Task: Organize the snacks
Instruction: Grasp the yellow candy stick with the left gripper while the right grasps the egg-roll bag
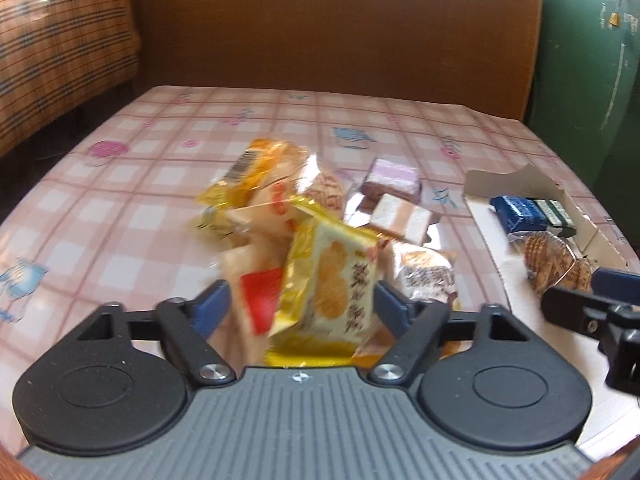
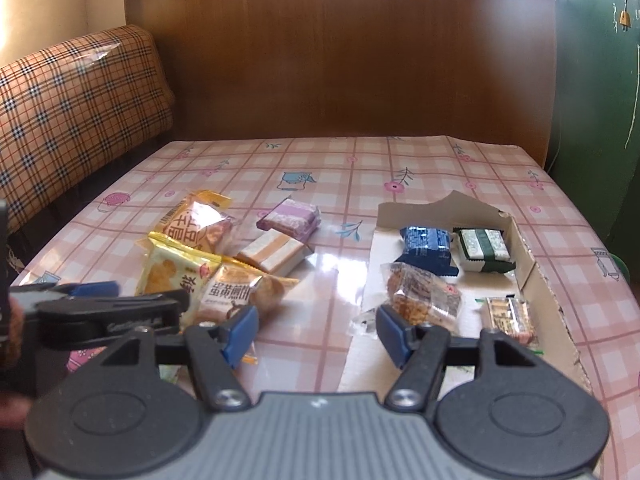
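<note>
done: four packets in cardboard tray (image 2: pixel 524 248) | left: six-odd beside tray (heaped) | left claw (image 1: pixel 298 308) straddling yellow packet (image 1: pixel 328 292), grip unclear | right claw (image 2: pixel 316 330) half-open, empty

plaid sofa (image 2: pixel 72 120), wooden headboard (image 2: pixel 340 60)

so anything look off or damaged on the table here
Yes: the cardboard box holding four snacks has a ragged, torn back wall. Left of it, the unsorted snack pile lies jumbled, packets overlapping at odd angles.
</note>
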